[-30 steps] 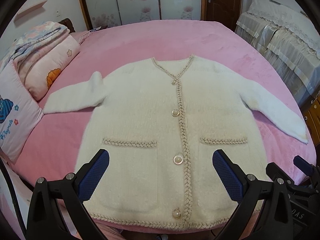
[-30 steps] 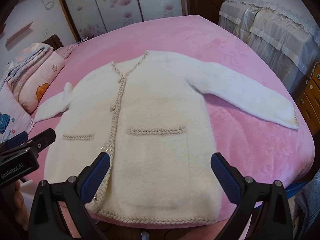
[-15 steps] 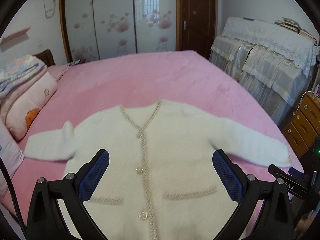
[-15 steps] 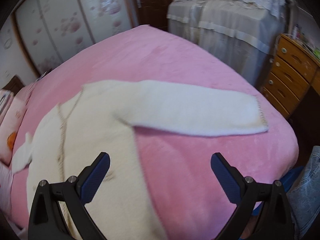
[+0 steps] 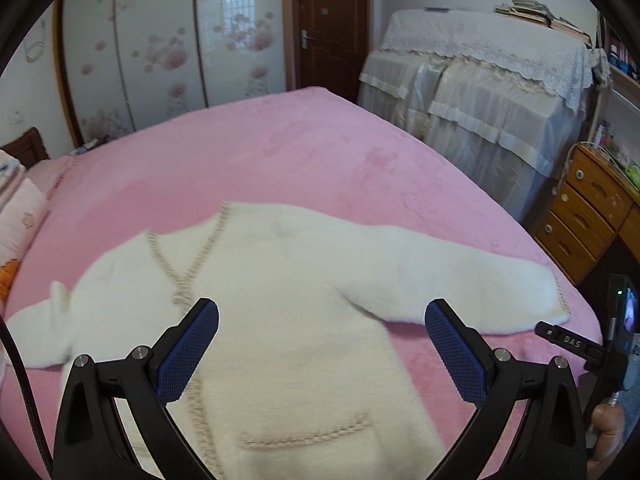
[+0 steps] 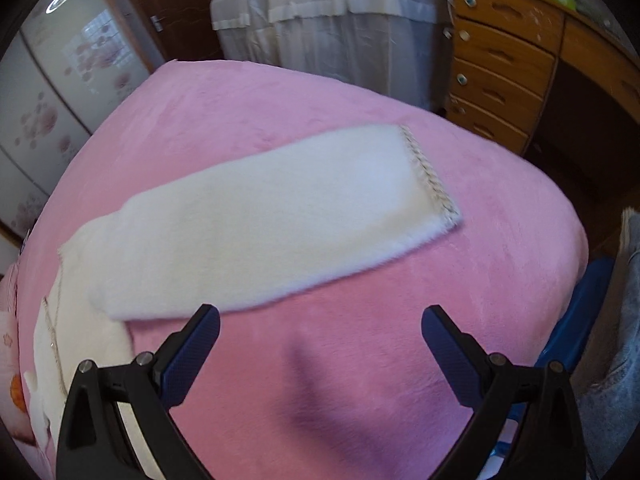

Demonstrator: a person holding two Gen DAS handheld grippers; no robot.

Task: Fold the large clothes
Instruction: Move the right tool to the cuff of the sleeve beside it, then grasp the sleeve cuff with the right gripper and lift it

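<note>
A fluffy white cardigan [image 5: 288,300] with beige braided trim lies flat, front up, on the pink bed [image 5: 280,152]. Its right sleeve [image 6: 272,216] stretches out toward the bed's corner, ending in a braided cuff [image 6: 430,176]. My left gripper [image 5: 322,346] hovers open over the cardigan's chest, with nothing between its fingers. My right gripper [image 6: 320,354] hangs open above bare pink cover just short of the sleeve, empty. The cardigan's hem is out of both views.
A wooden chest of drawers [image 6: 504,64] stands past the bed's right corner, next to furniture under white drapes [image 5: 480,104]. Pillows [image 5: 16,224] lie at the bed's left. A person's jeans [image 6: 616,344] show at the right edge. A wardrobe and door are behind.
Both grippers have swung right and moved forward. The left view went from the cardigan's lower front to its chest; the right view now centres on the outstretched sleeve. Both stayed open.
</note>
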